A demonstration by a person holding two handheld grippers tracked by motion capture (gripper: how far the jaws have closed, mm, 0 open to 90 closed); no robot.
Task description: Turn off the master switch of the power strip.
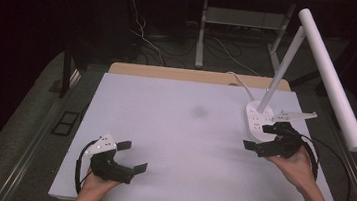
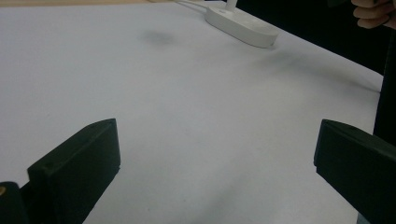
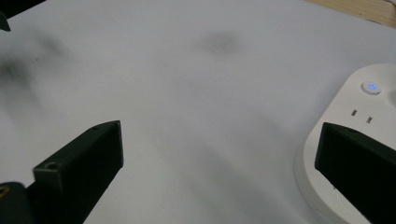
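Observation:
A white desk lamp stands at the back right of the white table top (image 1: 173, 130). Its oval base (image 1: 256, 123) carries a slanted stem and a long tube head (image 1: 334, 81). My right gripper (image 1: 262, 136) is open at the near end of the base, nothing between its jaws. In the right gripper view its right jaw lies over the lamp base (image 3: 345, 112), whose button (image 3: 372, 87) glows blue. My left gripper (image 1: 131, 157) rests open and empty near the front left. From the left gripper (image 2: 215, 163) the lamp base (image 2: 240, 25) lies far ahead.
A faint dark smudge (image 1: 199, 111) marks the middle back of the table top. A wooden desk edge (image 1: 169, 73) runs behind it. Cables (image 1: 145, 36) and white table legs (image 1: 202, 32) stand on the floor beyond. The lamp's cord (image 1: 241, 84) trails off the back.

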